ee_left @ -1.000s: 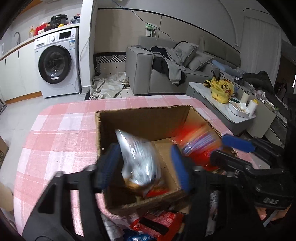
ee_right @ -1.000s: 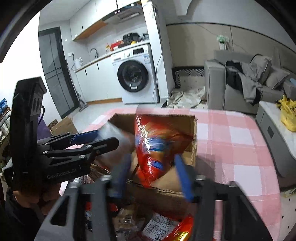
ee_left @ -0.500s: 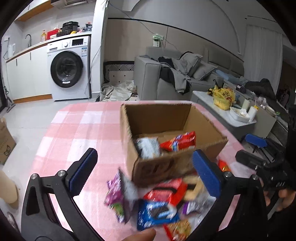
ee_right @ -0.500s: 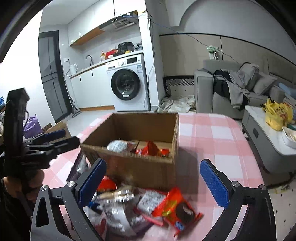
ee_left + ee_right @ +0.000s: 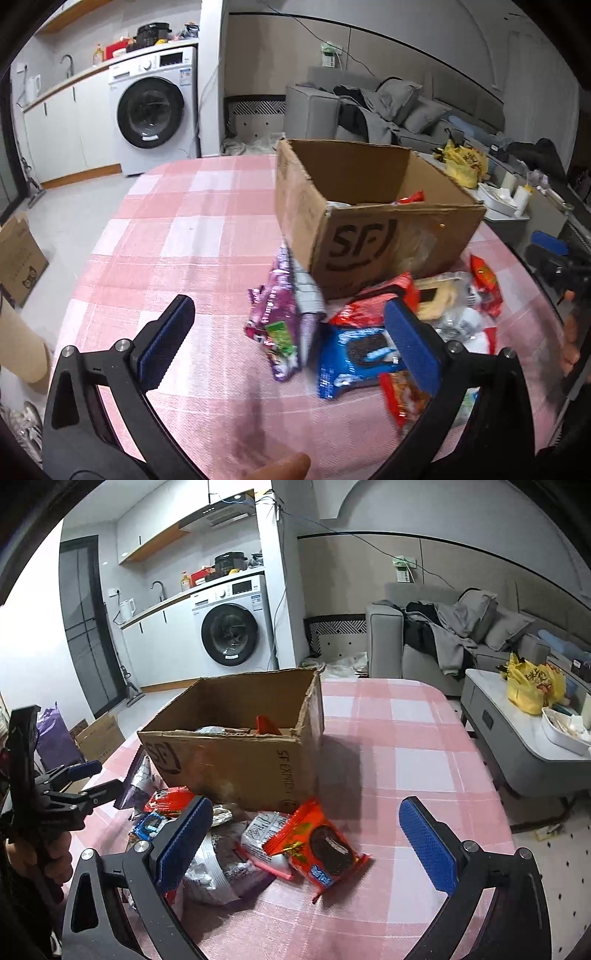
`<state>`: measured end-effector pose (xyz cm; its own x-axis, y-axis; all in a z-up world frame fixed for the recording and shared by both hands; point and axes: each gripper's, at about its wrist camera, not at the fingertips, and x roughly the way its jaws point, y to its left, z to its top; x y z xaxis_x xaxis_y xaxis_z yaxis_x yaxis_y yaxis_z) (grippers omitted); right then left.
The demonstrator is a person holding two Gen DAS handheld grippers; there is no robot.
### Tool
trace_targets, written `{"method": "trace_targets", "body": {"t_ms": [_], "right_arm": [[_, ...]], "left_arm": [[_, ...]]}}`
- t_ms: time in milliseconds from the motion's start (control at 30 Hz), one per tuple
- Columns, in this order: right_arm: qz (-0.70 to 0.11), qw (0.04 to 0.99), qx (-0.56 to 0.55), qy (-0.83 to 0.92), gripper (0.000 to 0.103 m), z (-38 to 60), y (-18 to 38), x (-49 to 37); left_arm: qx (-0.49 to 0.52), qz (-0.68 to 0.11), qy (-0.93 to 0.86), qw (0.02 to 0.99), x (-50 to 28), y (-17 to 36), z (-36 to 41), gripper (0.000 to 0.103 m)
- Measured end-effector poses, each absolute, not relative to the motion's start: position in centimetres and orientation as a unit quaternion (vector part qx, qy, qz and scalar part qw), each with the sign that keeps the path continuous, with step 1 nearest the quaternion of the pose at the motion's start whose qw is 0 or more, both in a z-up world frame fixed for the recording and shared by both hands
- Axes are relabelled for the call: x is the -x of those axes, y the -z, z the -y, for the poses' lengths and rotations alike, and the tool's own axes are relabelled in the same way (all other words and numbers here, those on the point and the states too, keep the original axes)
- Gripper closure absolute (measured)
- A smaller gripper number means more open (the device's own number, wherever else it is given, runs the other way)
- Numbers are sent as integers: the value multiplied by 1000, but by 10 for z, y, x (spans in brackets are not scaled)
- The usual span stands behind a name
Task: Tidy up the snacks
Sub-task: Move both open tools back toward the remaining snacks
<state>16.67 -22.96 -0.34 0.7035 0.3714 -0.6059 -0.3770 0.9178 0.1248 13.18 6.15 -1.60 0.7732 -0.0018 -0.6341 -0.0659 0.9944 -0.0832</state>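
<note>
Both grippers empty, fingers spread wide: left gripper hangs over the purple packet and blue cookie packet, right gripper over the orange-red cookie packet. Cardboard box stands open on the pink-checked bench, a few snacks inside, red corner showing above its rim. Remaining snack packets lie heaped on the bench against the box's near wall, some overlapping.
</note>
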Motion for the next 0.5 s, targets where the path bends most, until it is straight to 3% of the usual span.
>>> {"method": "trace_targets", "body": {"t_ms": [500], "right_arm": [[-362,910,18,-199,0,229,24,-182]], "left_arm": [[85,-373,-40,923,-158,34,-84,1]]}}
